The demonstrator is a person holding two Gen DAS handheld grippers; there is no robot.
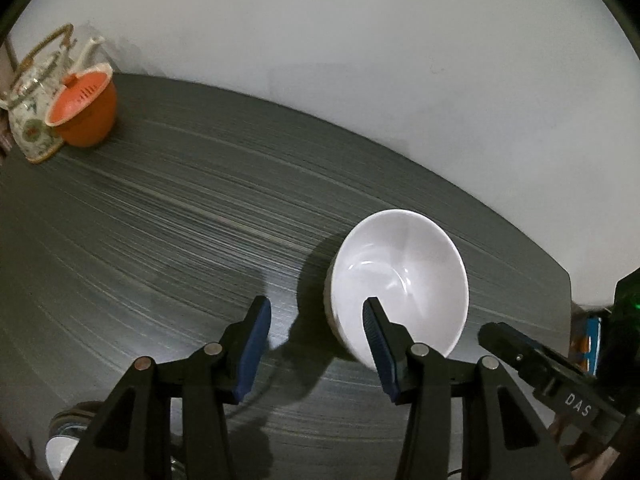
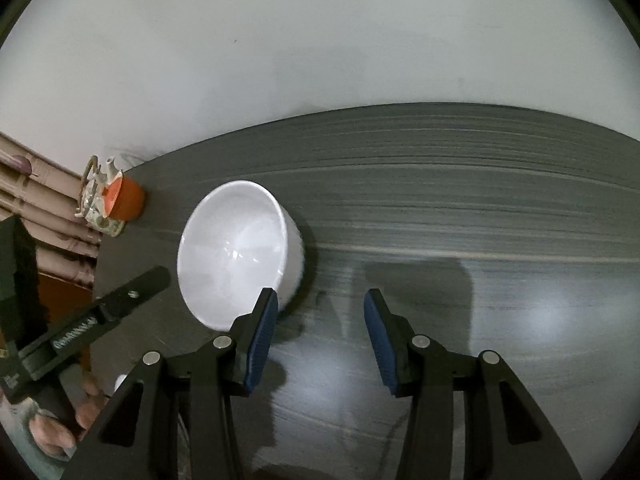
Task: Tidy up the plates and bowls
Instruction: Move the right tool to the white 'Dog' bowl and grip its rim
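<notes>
A white bowl point(image 1: 400, 276) stands upright on the dark grey table point(image 1: 180, 220). My left gripper point(image 1: 316, 308) is open and empty; its right finger overlaps the bowl's near rim in the image, its left finger is over bare table. In the right wrist view the same bowl point(image 2: 236, 248) sits left of centre. My right gripper point(image 2: 320, 300) is open and empty, its left fingertip just in front of the bowl's near right rim. I cannot tell whether either finger touches the bowl.
An orange lidded pot point(image 1: 86, 110) and a patterned teapot point(image 1: 32, 112) stand at the table's far left corner, also in the right wrist view point(image 2: 126, 198). The other gripper shows at each view's edge point(image 1: 560, 376) point(image 2: 80, 328). A white wall backs the table.
</notes>
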